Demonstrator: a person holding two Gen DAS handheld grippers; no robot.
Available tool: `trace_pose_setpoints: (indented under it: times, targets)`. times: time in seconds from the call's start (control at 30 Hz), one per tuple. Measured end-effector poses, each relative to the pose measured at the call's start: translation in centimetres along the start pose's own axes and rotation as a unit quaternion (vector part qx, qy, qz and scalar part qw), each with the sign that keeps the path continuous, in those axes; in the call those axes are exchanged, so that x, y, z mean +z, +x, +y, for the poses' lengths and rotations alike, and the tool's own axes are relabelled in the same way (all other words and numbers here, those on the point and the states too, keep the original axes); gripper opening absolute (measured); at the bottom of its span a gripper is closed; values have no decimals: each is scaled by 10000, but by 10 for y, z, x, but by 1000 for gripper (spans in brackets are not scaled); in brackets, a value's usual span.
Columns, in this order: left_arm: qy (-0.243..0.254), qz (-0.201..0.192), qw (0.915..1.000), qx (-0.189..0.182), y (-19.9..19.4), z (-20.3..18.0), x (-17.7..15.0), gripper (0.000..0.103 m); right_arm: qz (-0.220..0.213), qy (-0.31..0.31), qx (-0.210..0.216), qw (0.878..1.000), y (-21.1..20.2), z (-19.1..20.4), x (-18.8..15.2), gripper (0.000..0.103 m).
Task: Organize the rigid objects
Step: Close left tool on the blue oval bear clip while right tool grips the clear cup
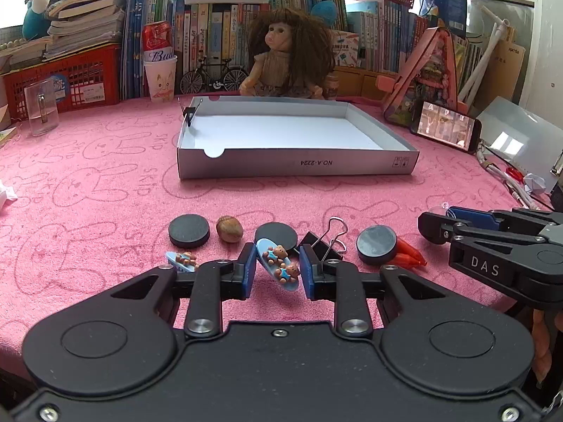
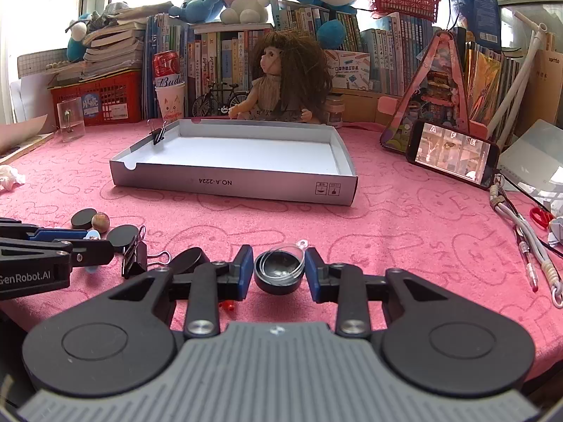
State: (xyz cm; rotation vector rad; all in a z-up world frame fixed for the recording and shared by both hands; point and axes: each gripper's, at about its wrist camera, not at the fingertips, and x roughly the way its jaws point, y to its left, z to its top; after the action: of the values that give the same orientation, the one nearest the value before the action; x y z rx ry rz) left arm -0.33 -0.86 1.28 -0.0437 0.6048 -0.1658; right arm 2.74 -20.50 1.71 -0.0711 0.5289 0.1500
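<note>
My left gripper (image 1: 278,269) is shut on a blue hair clip with small bears (image 1: 278,263), which sits tilted between its pads. A second bear clip (image 1: 183,259) lies to its left. On the pink cloth just ahead are three black discs (image 1: 189,230) (image 1: 276,235) (image 1: 376,244), a brown nut (image 1: 229,229), a black binder clip (image 1: 325,242) and red pieces (image 1: 408,255). My right gripper (image 2: 279,269) is shut on a black round piece with a clear dome (image 2: 279,270). Further back, an open white box lid (image 1: 295,167) has a binder clip (image 1: 189,112) on its left wall.
A doll (image 1: 281,59), books, red baskets and plush toys line the back. A phone (image 2: 452,154) leans at the right, with cables, a pen (image 2: 527,260) and red scissors nearby. A clear cup (image 1: 41,109) stands at the left, and crumpled paper (image 2: 10,177) lies on the cloth.
</note>
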Motion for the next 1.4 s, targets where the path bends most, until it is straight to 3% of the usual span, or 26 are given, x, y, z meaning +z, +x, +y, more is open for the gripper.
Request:
trace_pose_setpoints:
  times: [0.7,1.4]
  targets:
    - [9,-187,9998,-67,-6,-1,9,25,-83,111,-4,9999,-3,-3,2,38]
    - [15,-132,9999,-60,-2,-1,10,25,139,81,-25,9999,9,0,2,40]
